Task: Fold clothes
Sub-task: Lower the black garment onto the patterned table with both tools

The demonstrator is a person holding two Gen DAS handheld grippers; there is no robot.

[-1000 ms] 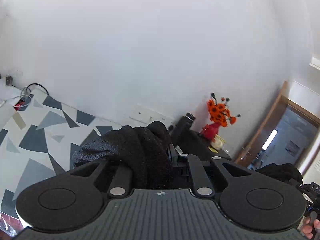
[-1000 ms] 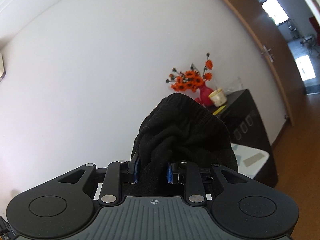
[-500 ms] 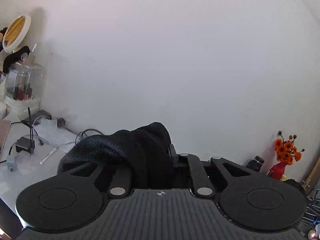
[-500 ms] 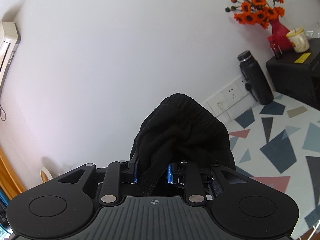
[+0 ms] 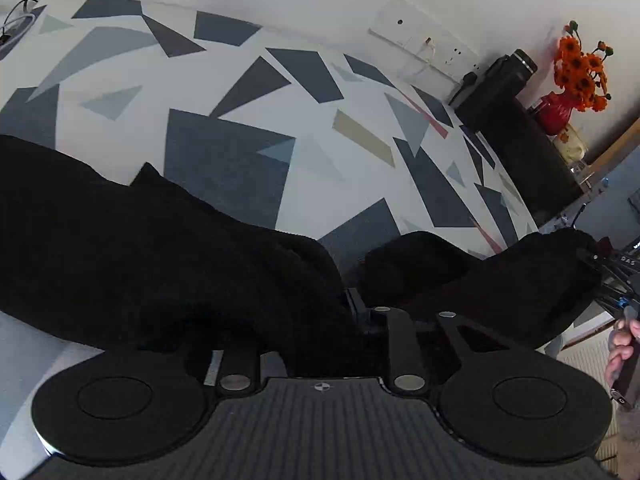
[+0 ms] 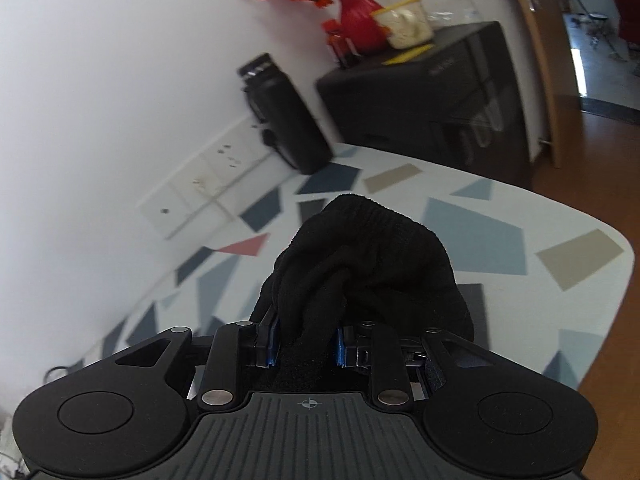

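A black knitted garment (image 5: 160,248) lies spread low across the patterned table (image 5: 280,92) in the left wrist view. My left gripper (image 5: 320,320) is shut on a bunched part of it; the fabric hides the fingertips. The garment stretches right to my right gripper (image 5: 616,280), seen at the frame's edge with a hand on it. In the right wrist view my right gripper (image 6: 306,344) is shut on a bunch of the black garment (image 6: 368,264), held above the table (image 6: 500,240).
A black bottle (image 6: 284,116) stands at the wall by the sockets (image 6: 200,196). A black cabinet (image 6: 440,96) beyond the table's end carries a red vase of orange flowers (image 6: 352,20) and a cream cup (image 6: 404,24). Cables (image 5: 24,16) lie far left.
Both grippers have swung down from facing the wall towards the table. The garment, held up before, now lies spread on the table surface between them. Both grips stay shut.
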